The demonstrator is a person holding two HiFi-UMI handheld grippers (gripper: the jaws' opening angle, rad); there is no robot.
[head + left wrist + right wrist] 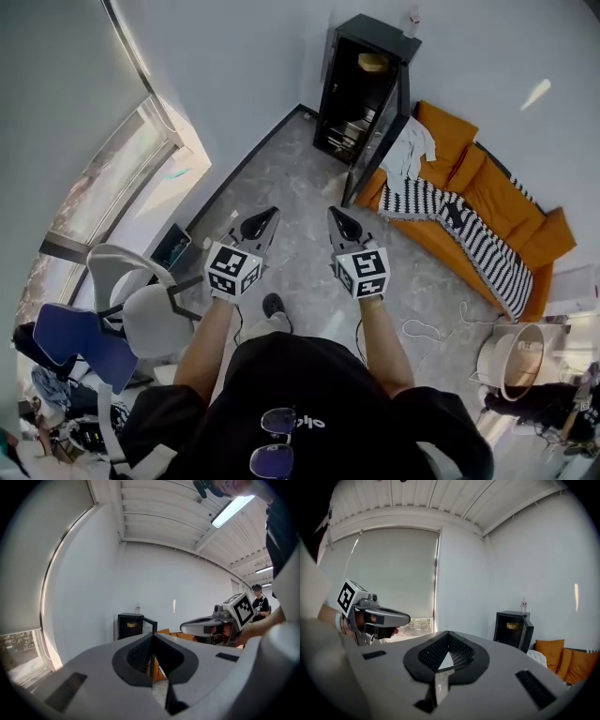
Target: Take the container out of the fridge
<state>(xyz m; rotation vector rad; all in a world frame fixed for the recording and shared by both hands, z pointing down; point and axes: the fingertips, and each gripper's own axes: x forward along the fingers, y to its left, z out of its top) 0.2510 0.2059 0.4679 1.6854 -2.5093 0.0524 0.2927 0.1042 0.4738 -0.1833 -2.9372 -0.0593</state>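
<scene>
Open fridge (330, 89), yellowish container (372, 63), perhaps a bowl, top shelf

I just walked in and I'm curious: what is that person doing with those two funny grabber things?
A person is standing in the room holding a left gripper and a right gripper out in front. Both are shut and hold nothing. Across the floor, a small black fridge stands with its door open, next to an orange sofa. A yellowish container sits on the top shelf, not yet reached.
</scene>
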